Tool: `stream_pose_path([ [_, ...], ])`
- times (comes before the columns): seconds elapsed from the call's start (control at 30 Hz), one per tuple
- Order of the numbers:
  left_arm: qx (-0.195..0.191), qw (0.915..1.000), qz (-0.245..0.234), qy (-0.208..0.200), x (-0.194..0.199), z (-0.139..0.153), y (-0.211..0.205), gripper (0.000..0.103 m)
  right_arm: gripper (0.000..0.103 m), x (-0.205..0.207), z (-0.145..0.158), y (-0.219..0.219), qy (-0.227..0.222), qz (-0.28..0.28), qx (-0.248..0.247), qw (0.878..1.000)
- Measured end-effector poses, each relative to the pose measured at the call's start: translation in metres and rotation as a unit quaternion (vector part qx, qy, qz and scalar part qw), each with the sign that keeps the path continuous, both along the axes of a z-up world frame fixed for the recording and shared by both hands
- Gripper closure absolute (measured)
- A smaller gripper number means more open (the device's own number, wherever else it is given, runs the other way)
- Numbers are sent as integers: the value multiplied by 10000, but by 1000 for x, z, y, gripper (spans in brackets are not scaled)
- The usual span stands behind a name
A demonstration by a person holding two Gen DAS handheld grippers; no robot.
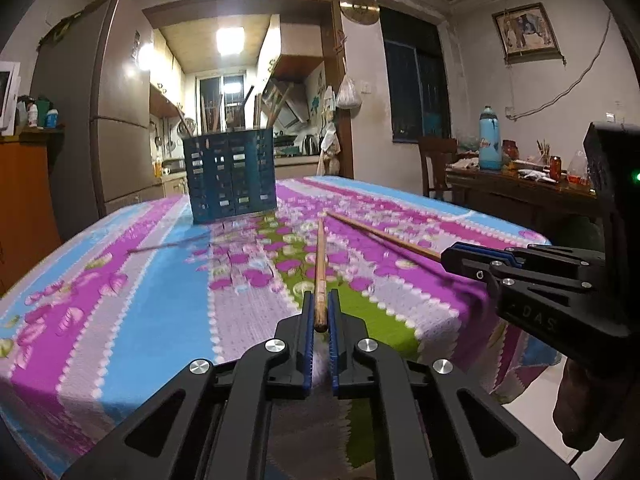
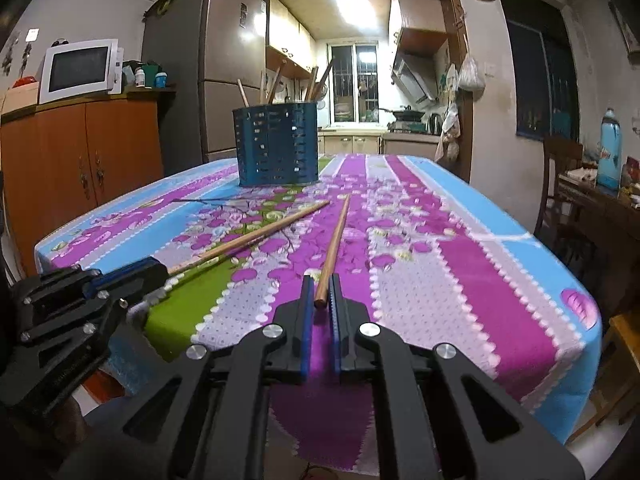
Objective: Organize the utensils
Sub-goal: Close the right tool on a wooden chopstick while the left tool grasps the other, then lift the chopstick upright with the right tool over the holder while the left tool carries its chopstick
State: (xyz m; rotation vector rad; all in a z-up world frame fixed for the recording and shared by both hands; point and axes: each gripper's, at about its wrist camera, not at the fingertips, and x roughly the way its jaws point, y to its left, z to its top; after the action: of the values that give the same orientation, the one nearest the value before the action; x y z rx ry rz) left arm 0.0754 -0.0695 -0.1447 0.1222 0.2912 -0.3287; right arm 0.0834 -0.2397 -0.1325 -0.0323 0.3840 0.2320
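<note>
Blue-padded jaws of the left gripper (image 1: 320, 312) were clamped on the butt end of one wooden chopstick (image 1: 319, 264), and the right gripper (image 2: 321, 296) was clamped likewise on the butt of a second chopstick (image 2: 334, 240). Both sticks pointed toward the blue slotted utensil holder (image 1: 231, 176), which stood on the striped floral tablecloth (image 1: 160, 300) at the far side from the grippers. Each stick ran from its gripper toward the holder, tips converging but stopping short of its base; whether the tips rested on the cloth or hung just above it could not be told. Several more stick-like wooden utensils stood upright inside the holder. A thin dark stick-like object (image 1: 168, 246), too blurred to identify, lay on the cloth near the holder, on its left as seen from the grippers.

Handling, as judged: the chopsticks appeared light, rigid and smooth, so a grip at the extreme end left a long free lever that could pivot or slip between the ridged pads. A hold on the thicker butt, as shown, would let the narrow tip enter the holder first. The holder looked light and tall, and a sideways knock could tip it.
</note>
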Motion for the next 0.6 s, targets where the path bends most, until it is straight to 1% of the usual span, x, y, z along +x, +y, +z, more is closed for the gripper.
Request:
stream_pose_path([
  [0.17,-120,9991,26,-415,-14,32,10,95,97,-9,23,0,-267,34,-116,9996],
  [0.37,-279,9959,56,-854,-23,74,21,95,97,-15,66,1,-716,195,-226,9970],
  [0.47,-324,9945,27,-998,-21,93,24,95,97,-13,92,3,-931,344,-289,9946],
  [0.53,-343,9941,-16,-1024,-16,104,25,95,98,-9,105,4,-1009,433,-310,9935],
  [0.6,-335,9936,-46,-1082,-11,116,25,95,98,-2,119,4,-1045,542,-229,9928],
])
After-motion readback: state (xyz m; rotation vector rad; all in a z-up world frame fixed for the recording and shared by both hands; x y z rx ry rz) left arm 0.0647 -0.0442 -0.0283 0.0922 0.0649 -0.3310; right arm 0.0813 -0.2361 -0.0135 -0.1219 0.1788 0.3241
